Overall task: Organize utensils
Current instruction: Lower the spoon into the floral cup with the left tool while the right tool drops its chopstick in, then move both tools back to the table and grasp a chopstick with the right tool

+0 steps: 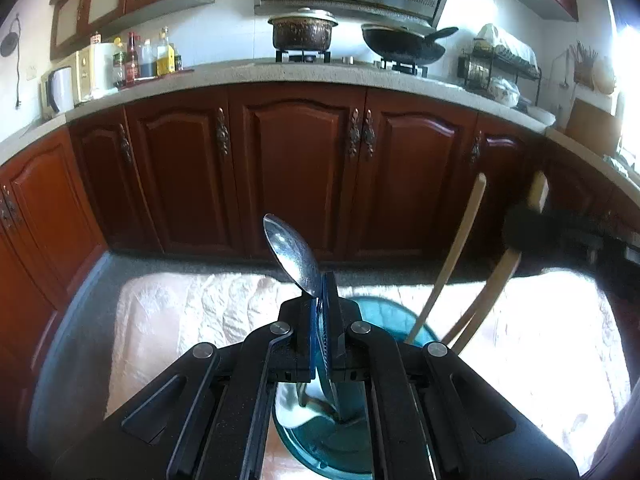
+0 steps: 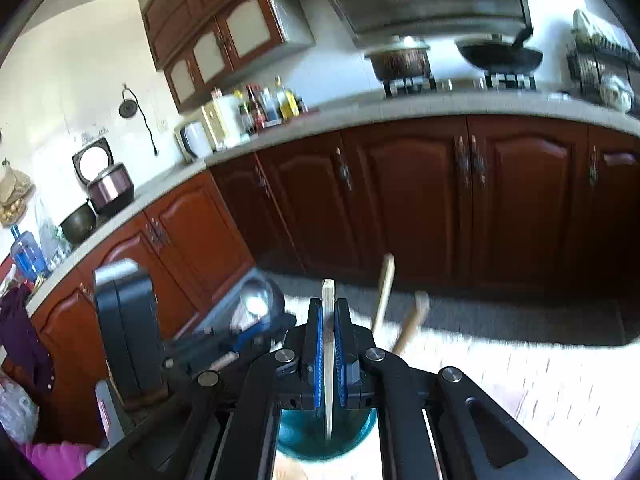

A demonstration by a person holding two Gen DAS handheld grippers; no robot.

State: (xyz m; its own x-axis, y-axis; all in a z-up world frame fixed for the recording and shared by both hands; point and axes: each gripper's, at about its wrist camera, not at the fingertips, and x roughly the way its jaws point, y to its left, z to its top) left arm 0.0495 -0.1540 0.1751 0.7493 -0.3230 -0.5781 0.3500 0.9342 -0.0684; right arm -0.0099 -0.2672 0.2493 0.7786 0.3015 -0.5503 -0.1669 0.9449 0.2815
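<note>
A: What is your left tool (image 1: 322, 300) doing?

B: Its pads are pressed on a metal spoon (image 1: 294, 258); the bowl of the spoon sticks up past the tips, over the teal cup (image 1: 384, 312) on the white quilted cloth (image 1: 180, 320).

A: And your right tool (image 2: 329, 320)?

B: Pinched on a pale flat wooden stick (image 2: 328, 344), which runs between the blue pads with its lower end over the teal cup's mouth. Two wooden utensils (image 1: 452, 264) already lean in that cup. Behind everything stand the dark red cabinets (image 1: 300, 168).
</note>
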